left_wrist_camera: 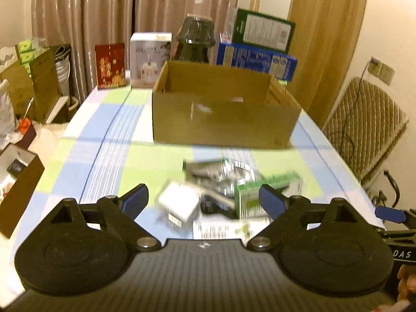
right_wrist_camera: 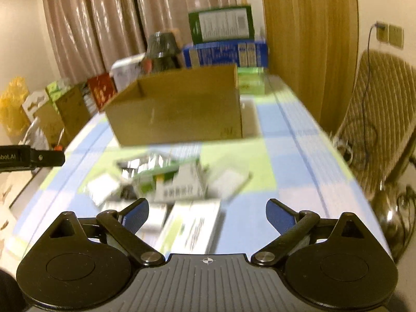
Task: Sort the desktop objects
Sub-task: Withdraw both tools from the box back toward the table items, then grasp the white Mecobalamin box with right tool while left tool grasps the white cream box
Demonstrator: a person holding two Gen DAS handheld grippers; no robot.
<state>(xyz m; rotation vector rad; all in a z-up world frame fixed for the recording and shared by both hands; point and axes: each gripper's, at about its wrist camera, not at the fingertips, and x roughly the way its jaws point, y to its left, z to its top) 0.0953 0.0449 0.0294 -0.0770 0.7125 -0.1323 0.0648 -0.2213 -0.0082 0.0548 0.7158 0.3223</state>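
Left wrist view gives me the bench [left_wrist_camera: 109,135] first, covered in a blue, green and white checked cloth [left_wrist_camera: 78,153] and filling most of the frame. Behind it hang beige curtains [left_wrist_camera: 109,13], and a padded chair [left_wrist_camera: 364,122] stands off the right side. On the bench toward the far end sits an open cardboard box [left_wrist_camera: 223,119]; I cannot tell what is in it. Behind the box stand a blue carton [left_wrist_camera: 257,61] with a green carton [left_wrist_camera: 264,30] on top, a dark jar-like object [left_wrist_camera: 195,39], a white box [left_wrist_camera: 149,59] and a red box [left_wrist_camera: 109,65]. Nearer to me, between the cardboard box and my tongs, lies a blurred heap of small packages [left_wrist_camera: 223,192]: a white packet [left_wrist_camera: 179,204], a green-and-white box [left_wrist_camera: 262,195] and something shiny I cannot identify. My left tongs [left_wrist_camera: 204,199] are spread wide with nothing between the blue pads, hovering just short of the heap. The right tongs' blue tip [left_wrist_camera: 390,214] shows at the right edge.

From the right wrist view, the right tongs [right_wrist_camera: 206,214] are equally wide open and empty, above a flat green-and-white box [right_wrist_camera: 192,228] at the near edge of the same heap.
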